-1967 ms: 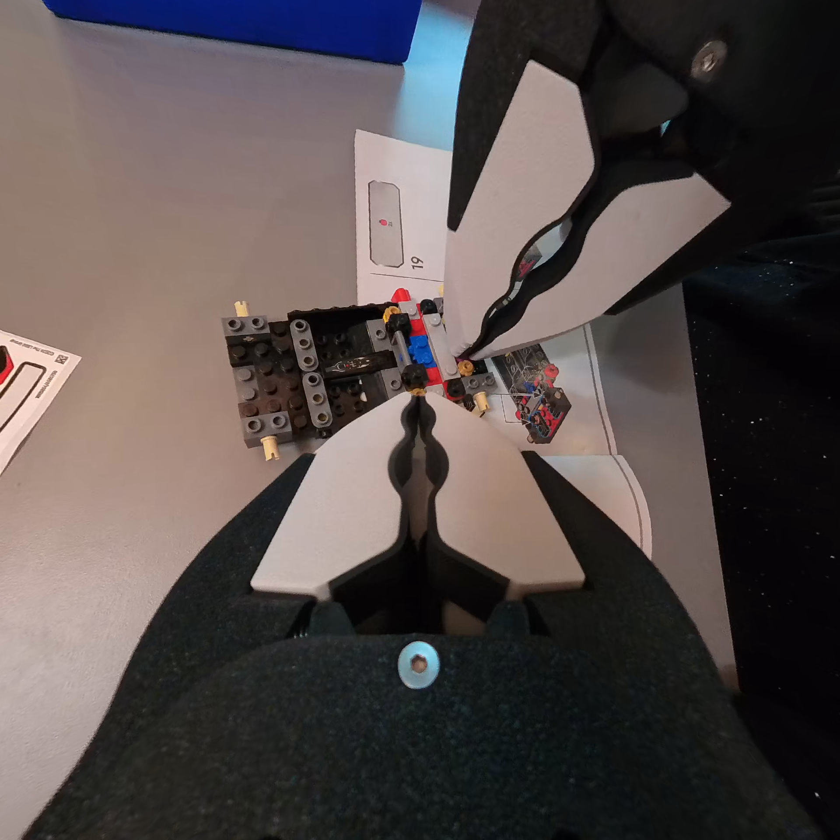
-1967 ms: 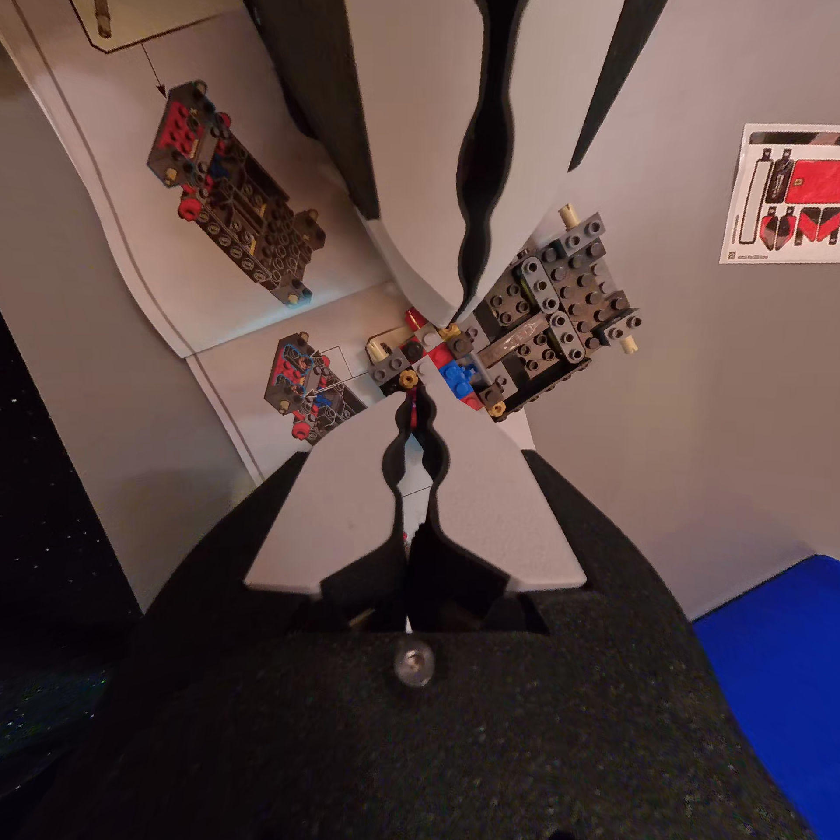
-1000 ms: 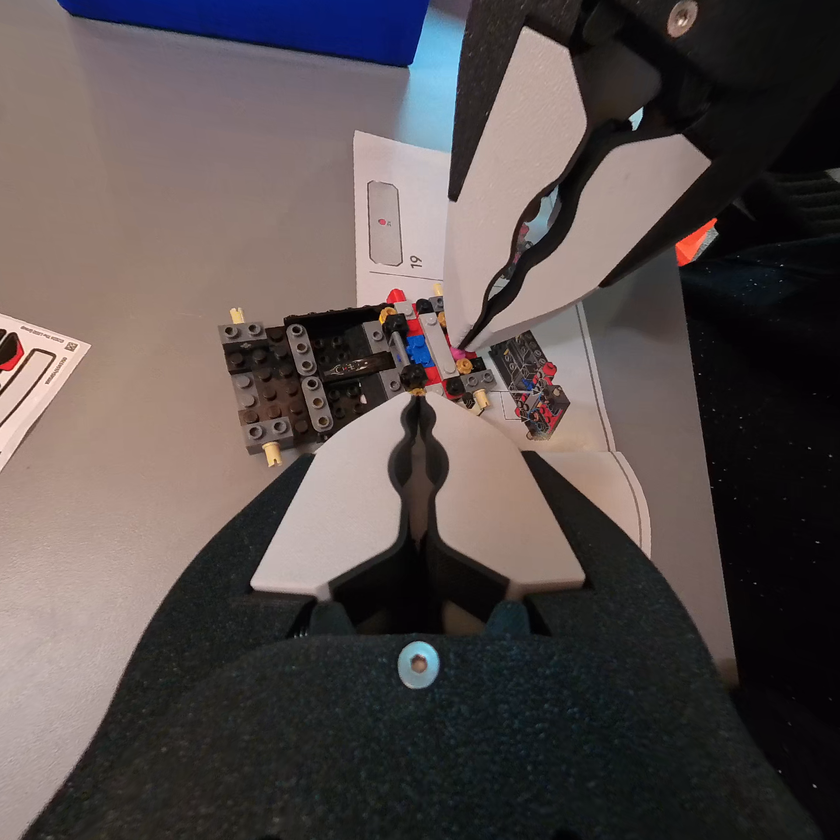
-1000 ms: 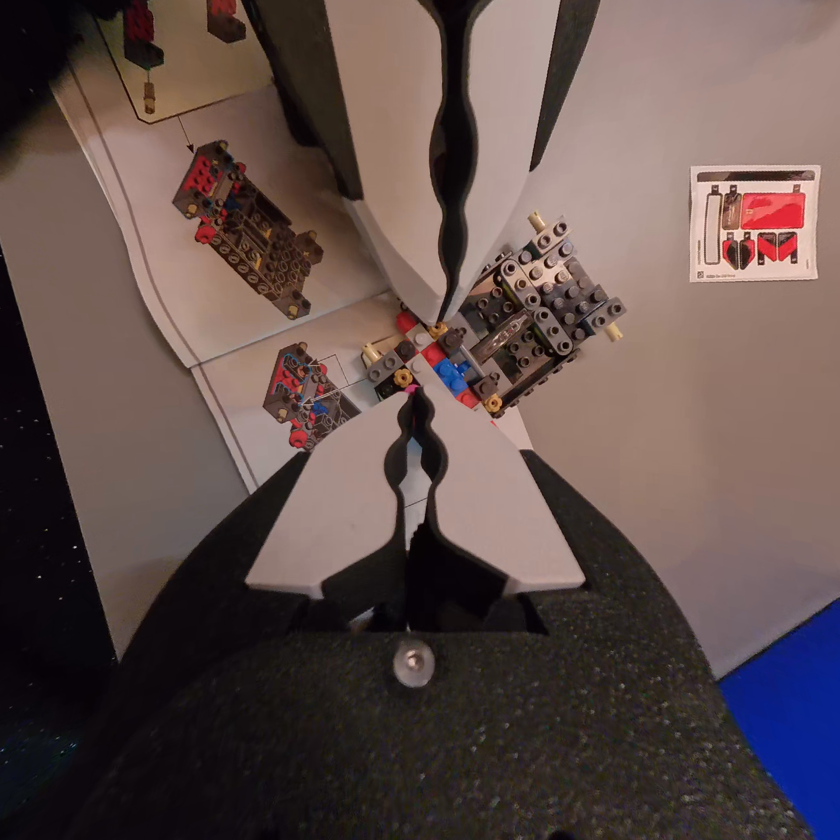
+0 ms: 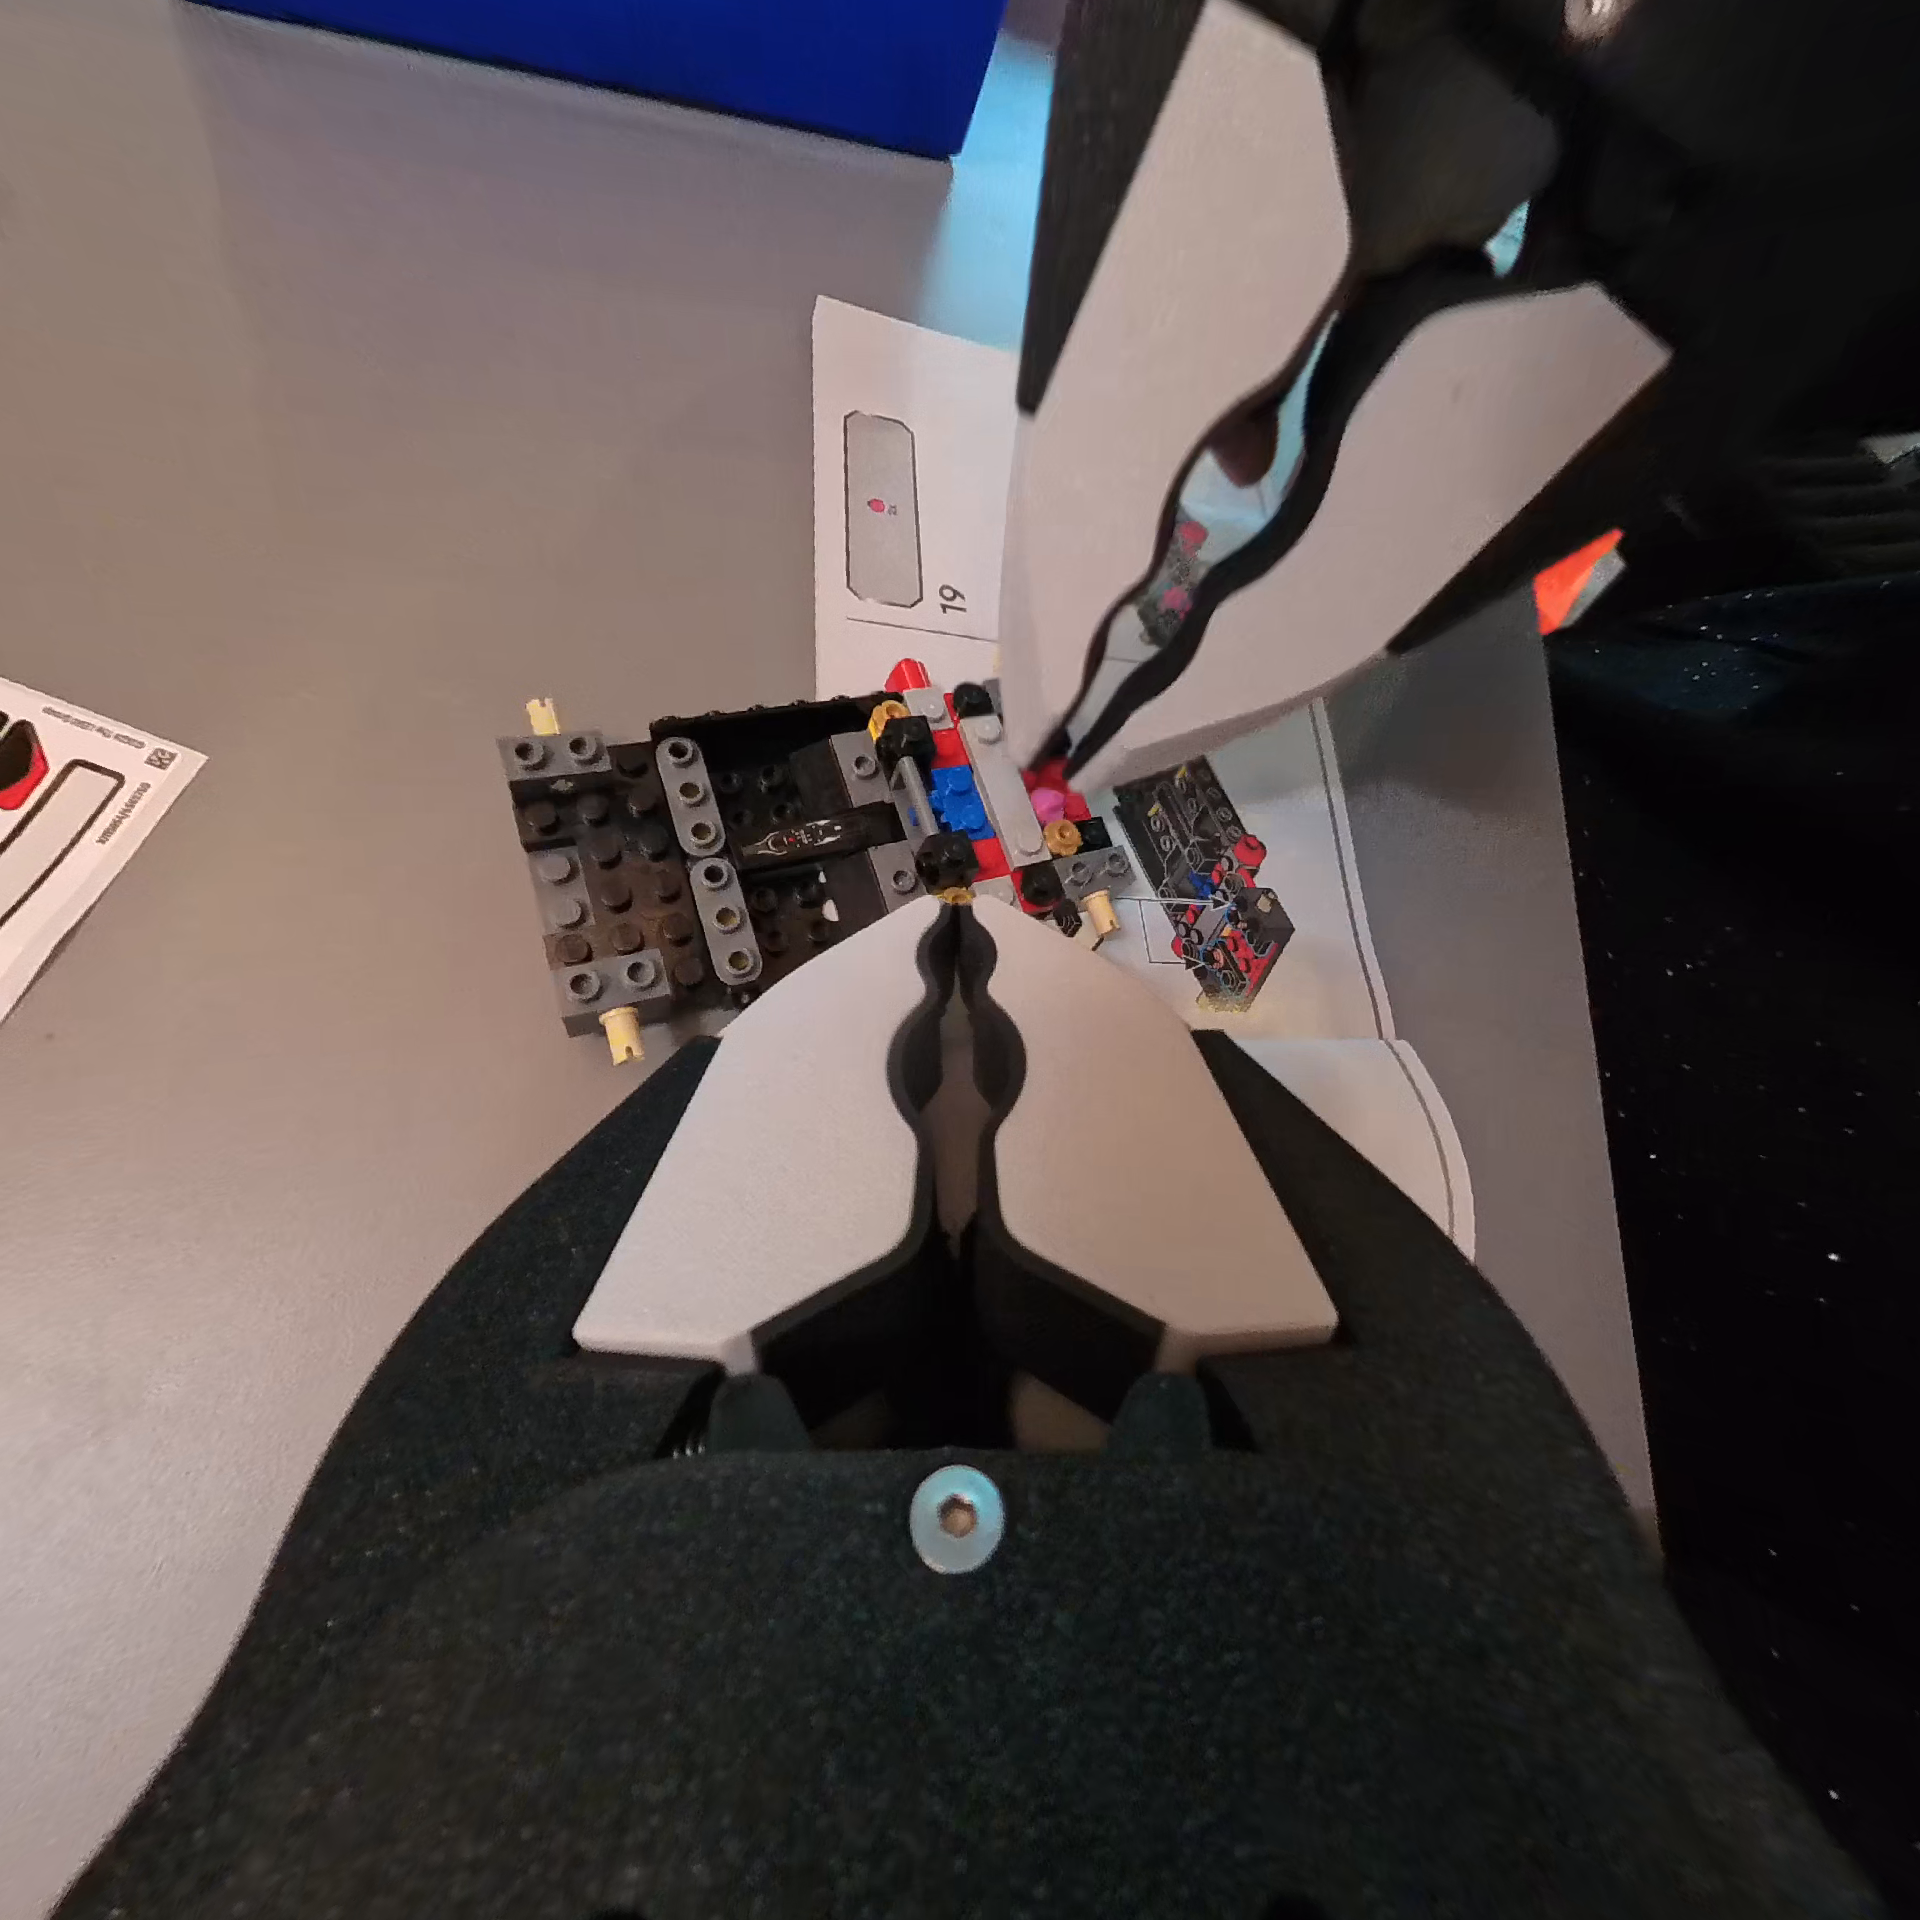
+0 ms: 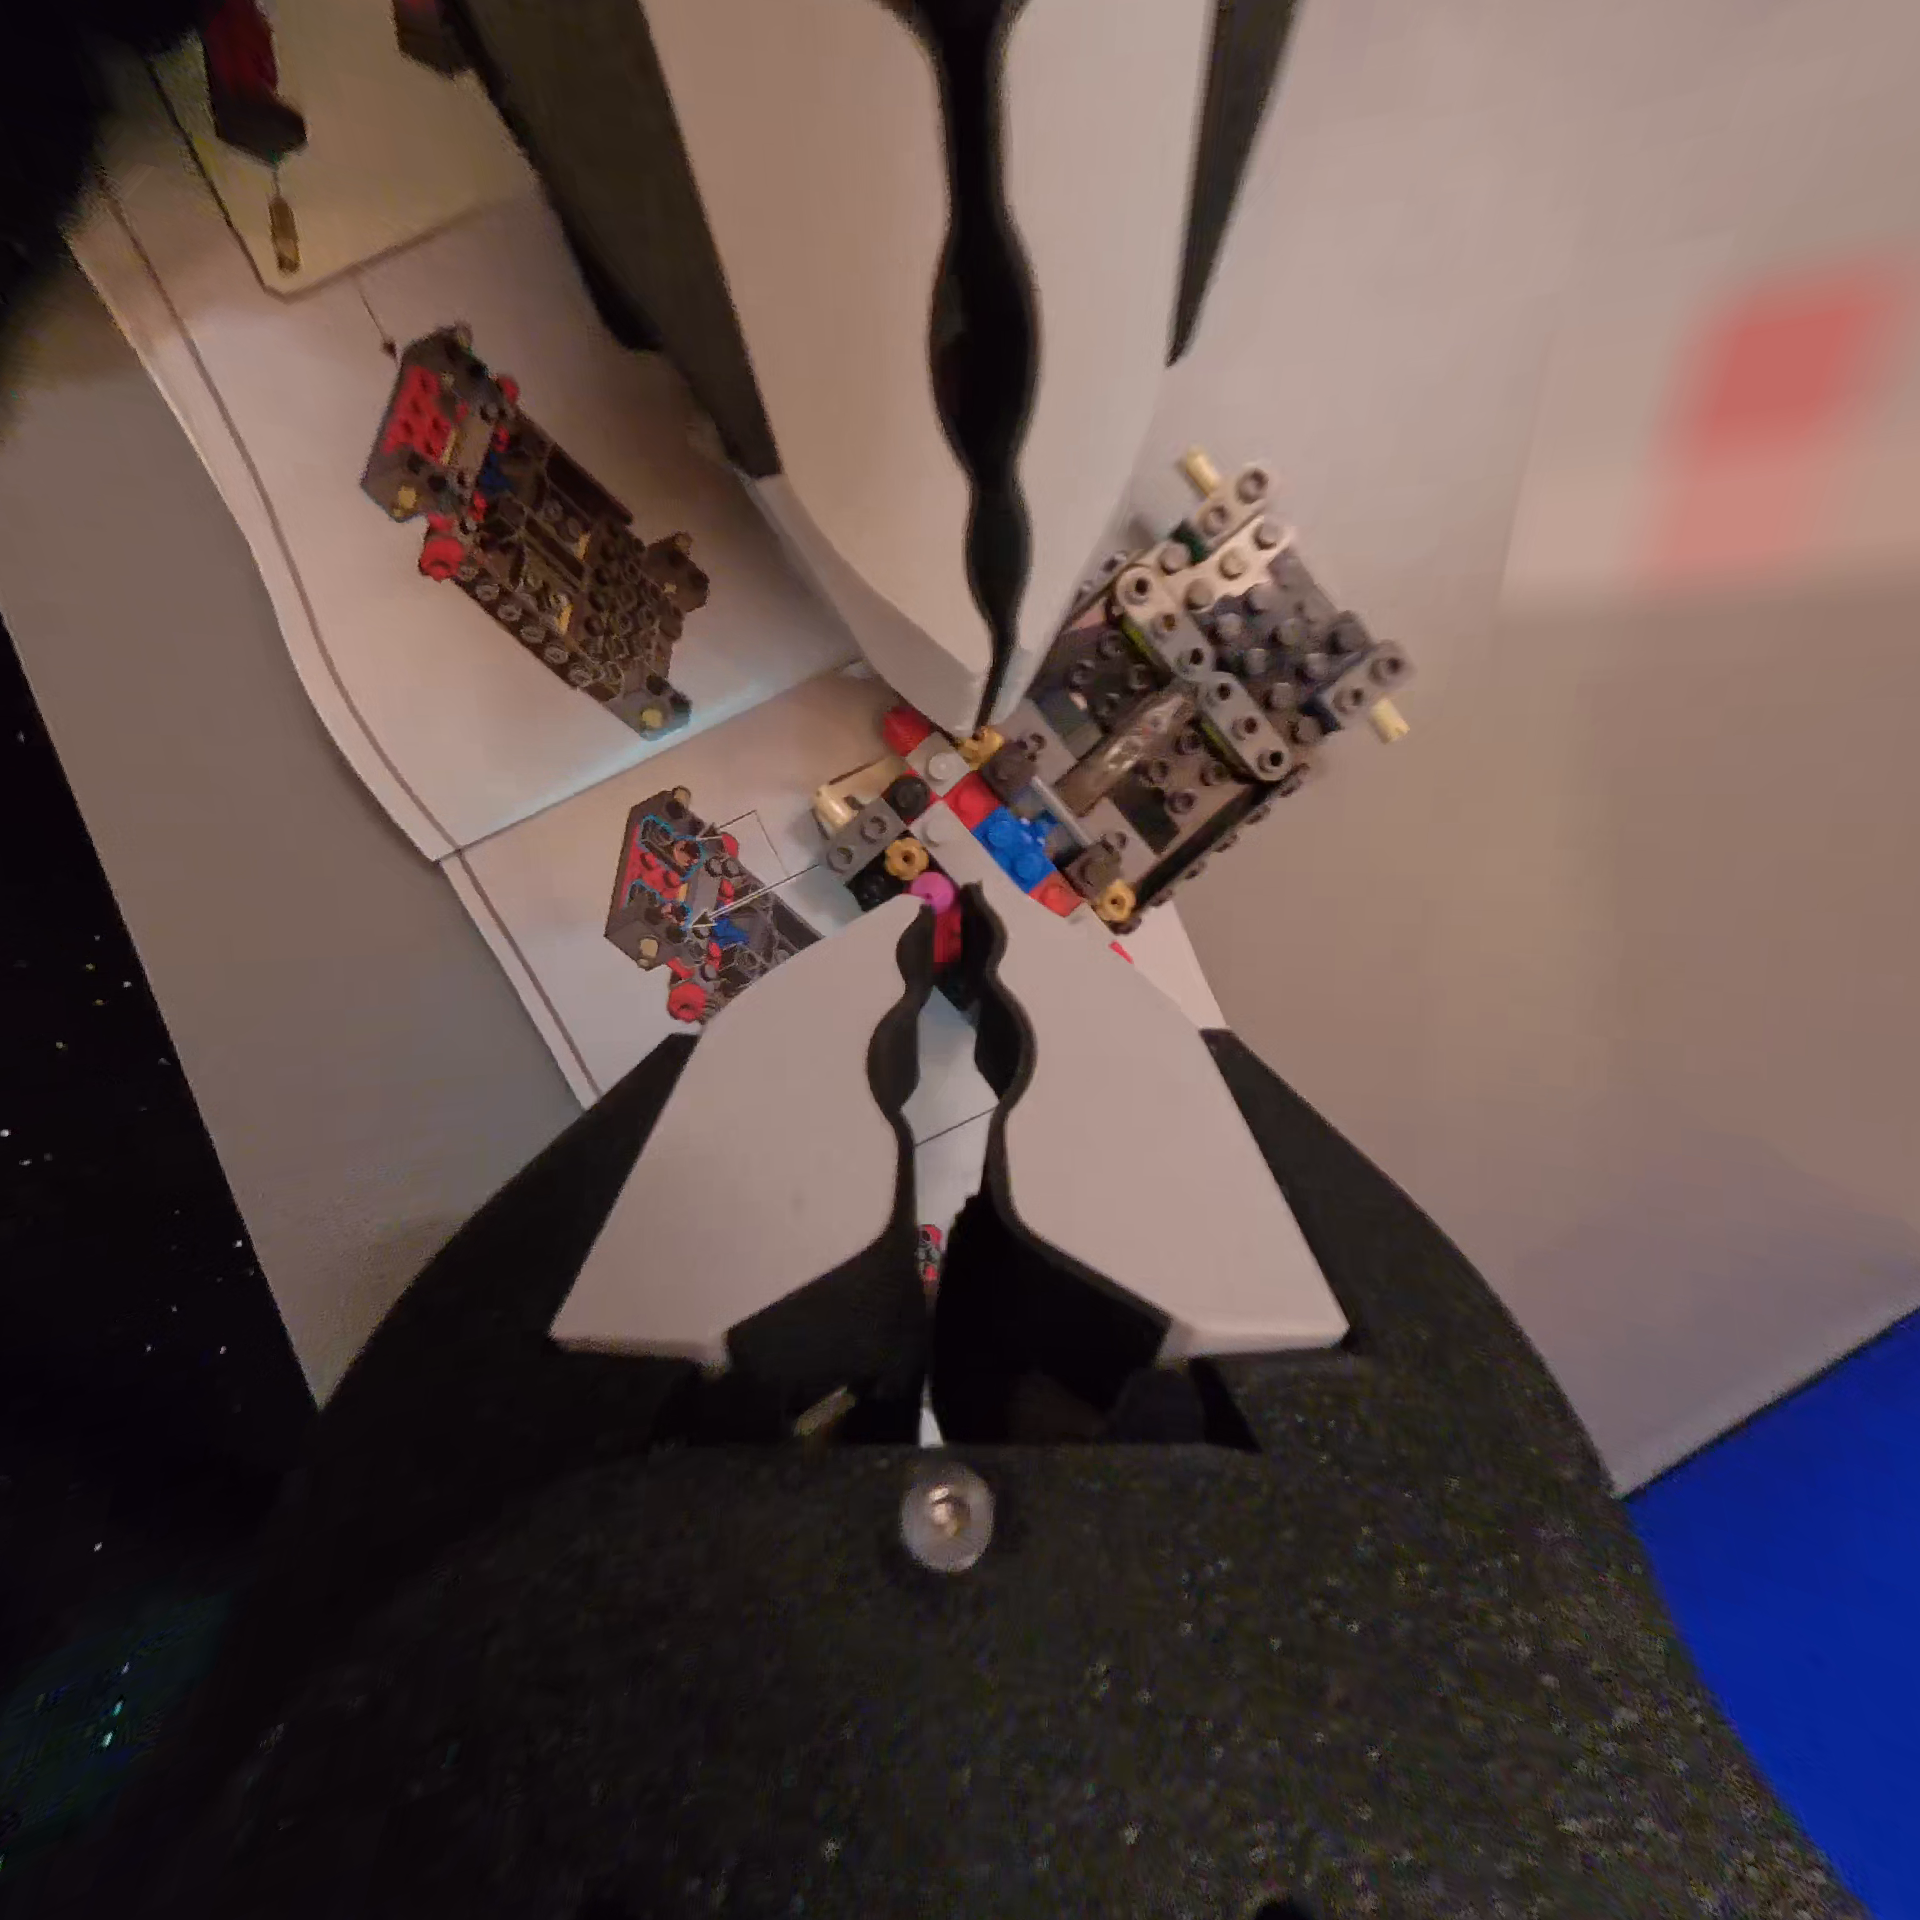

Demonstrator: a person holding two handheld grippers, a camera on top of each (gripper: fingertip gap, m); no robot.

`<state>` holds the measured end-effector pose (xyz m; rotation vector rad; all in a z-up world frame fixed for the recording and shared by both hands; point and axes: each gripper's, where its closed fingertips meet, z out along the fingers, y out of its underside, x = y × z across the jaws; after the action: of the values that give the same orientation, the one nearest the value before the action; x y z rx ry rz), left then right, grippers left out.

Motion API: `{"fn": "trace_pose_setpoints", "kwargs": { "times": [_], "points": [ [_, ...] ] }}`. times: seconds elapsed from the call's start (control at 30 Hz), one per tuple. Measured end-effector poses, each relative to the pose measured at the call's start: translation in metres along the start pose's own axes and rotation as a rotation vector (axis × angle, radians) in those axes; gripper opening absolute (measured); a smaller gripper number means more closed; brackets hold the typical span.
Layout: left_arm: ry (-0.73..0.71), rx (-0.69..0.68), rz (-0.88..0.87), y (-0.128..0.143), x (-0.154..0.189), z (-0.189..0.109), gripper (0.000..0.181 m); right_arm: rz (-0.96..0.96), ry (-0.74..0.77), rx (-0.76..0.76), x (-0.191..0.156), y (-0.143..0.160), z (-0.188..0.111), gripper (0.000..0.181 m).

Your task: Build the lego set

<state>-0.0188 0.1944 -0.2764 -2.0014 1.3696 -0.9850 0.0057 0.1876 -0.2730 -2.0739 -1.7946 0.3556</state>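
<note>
The lego chassis (image 5: 644, 862) is black and grey with red and blue bricks at one end. It lies on the grey table, half on the instruction booklet (image 5: 914, 468). My left gripper (image 5: 956, 906) is shut, its tips against a gold stud (image 5: 956, 891) on the chassis's near edge. My right gripper (image 6: 943, 902) comes in from the other side, jaws slightly apart over the red end. A small pink stud (image 6: 930, 888) sits on the model just off its tips; it also shows in the left wrist view (image 5: 1044, 802). The chassis (image 6: 1247, 665) and the left gripper (image 6: 987, 717) show in the right wrist view.
A sticker sheet (image 5: 62, 810) lies on the table to the left. A blue box (image 5: 623, 42) stands at the far edge. The table's edge and dark floor (image 5: 1745, 1039) are close on the right. The booklet's open pages (image 6: 312, 582) spread under the right gripper.
My right gripper has opened a little at the tips, and the pink stud now sits on the model's red end. My left gripper has stayed shut against the chassis.
</note>
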Motion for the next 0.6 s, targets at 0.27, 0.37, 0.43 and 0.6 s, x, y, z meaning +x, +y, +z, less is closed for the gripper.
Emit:
{"fn": "trace_pose_setpoints", "kwargs": {
  "times": [0.27,0.37,0.43,0.6],
  "points": [
    [0.004,0.002,-0.003,0.0,0.0,0.0,0.0,-0.051,0.002,0.077,-0.004,0.0,-0.002,0.0],
    [0.003,0.003,-0.003,0.0,0.0,0.0,0.0,-0.064,-0.013,0.052,-0.005,0.001,0.003,0.0],
    [0.004,0.004,-0.001,0.0,0.0,0.0,0.0,-0.069,-0.015,0.037,-0.005,0.001,0.004,0.0],
    [0.002,0.003,0.002,0.0,0.0,0.0,0.0,-0.059,-0.033,-0.013,-0.004,0.002,0.005,0.0]
  ]
}}
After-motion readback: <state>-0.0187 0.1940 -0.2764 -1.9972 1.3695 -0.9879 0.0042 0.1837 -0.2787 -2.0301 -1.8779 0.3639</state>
